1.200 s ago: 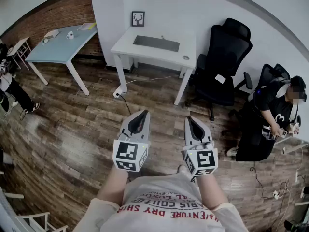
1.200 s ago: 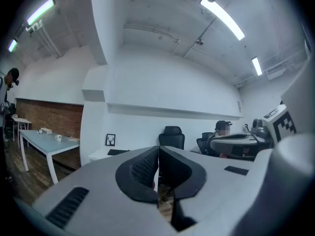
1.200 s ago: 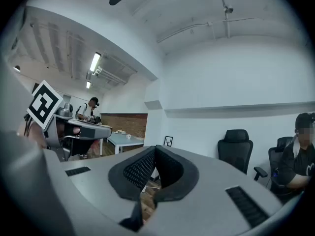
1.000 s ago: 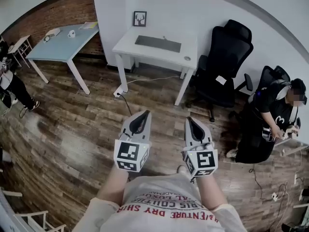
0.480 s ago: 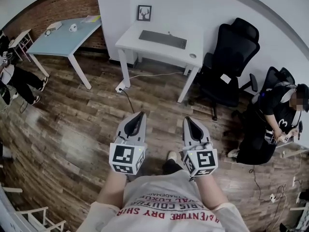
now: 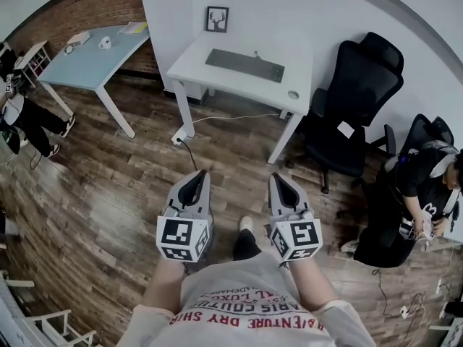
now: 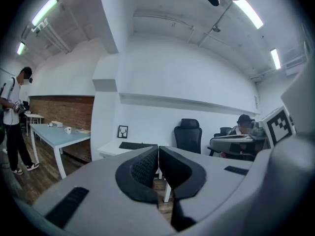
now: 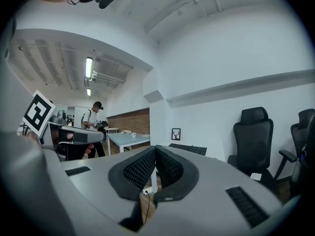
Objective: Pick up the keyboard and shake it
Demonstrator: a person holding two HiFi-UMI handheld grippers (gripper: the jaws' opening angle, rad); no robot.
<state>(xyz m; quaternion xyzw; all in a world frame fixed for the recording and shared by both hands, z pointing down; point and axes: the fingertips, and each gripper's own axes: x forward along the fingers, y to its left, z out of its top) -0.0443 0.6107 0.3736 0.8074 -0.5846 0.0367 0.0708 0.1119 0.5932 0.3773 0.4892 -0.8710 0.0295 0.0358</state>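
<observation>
Flat black keyboard (image 6: 244,65) lying on the white worktop (image 6: 210,78), well apart from left tongs (image 6: 197,178) and right tongs (image 6: 276,181), both closed, empty, pointing side by side toward it, presumably readying a two-ended lift.

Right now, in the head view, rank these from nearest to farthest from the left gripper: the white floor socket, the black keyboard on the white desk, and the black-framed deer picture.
1. white floor socket: on the wooden floor, just ahead of the left gripper.
2. black keyboard: on the white desk, farther ahead.
3. black-framed deer picture: at the desk's back, by the wall.
</observation>
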